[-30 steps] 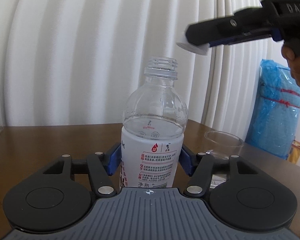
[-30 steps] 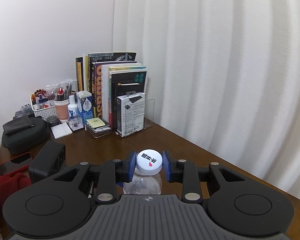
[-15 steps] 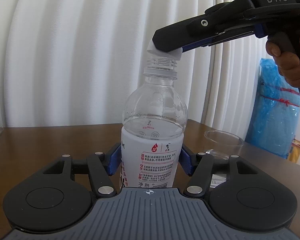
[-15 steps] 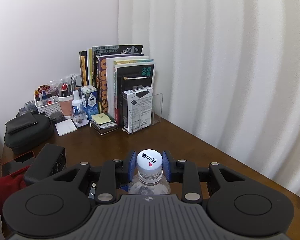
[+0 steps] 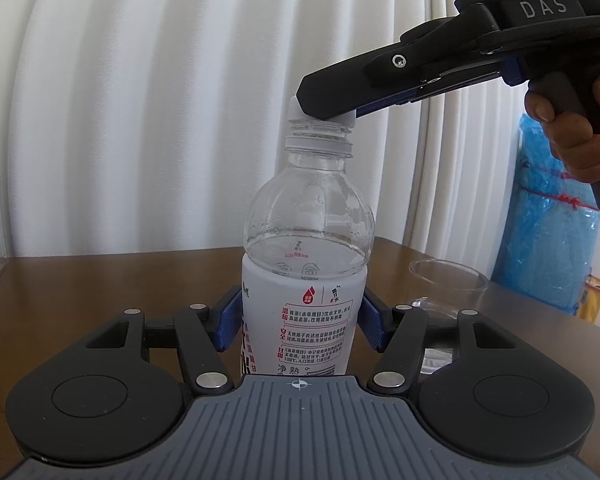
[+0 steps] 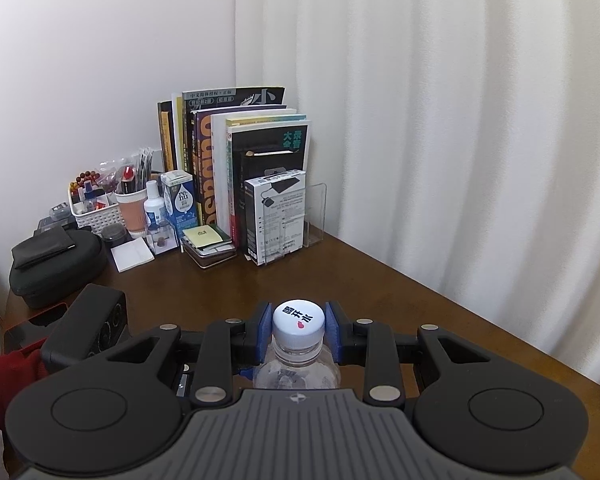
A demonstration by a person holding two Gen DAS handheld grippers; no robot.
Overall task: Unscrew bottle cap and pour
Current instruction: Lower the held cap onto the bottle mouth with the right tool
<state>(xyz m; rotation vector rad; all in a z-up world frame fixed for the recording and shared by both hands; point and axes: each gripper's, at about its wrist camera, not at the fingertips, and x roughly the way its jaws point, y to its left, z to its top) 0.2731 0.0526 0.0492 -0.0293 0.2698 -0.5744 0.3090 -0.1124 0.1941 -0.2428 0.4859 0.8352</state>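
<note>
The left hand-held gripper [image 5: 300, 330] pinches the clear plastic bottle with a white label [image 5: 305, 280], upright on the brown wooden counter [image 5: 100, 284]. The right hand-held gripper [image 6: 299, 330] clamps the white screw cap [image 6: 298, 322] on the neck, hiding the threads; the clear glass cup [image 5: 446, 286] is partly hidden.

Low in the frame's centre, the right gripper [image 6: 298, 334] clamps its blue pads [image 6: 263, 326] on a white cap [image 6: 298, 319] sitting atop a clear bottle [image 6: 296, 374]. Books [image 6: 236, 160] stand at centre left on the brown table [image 6: 380, 292].
</note>
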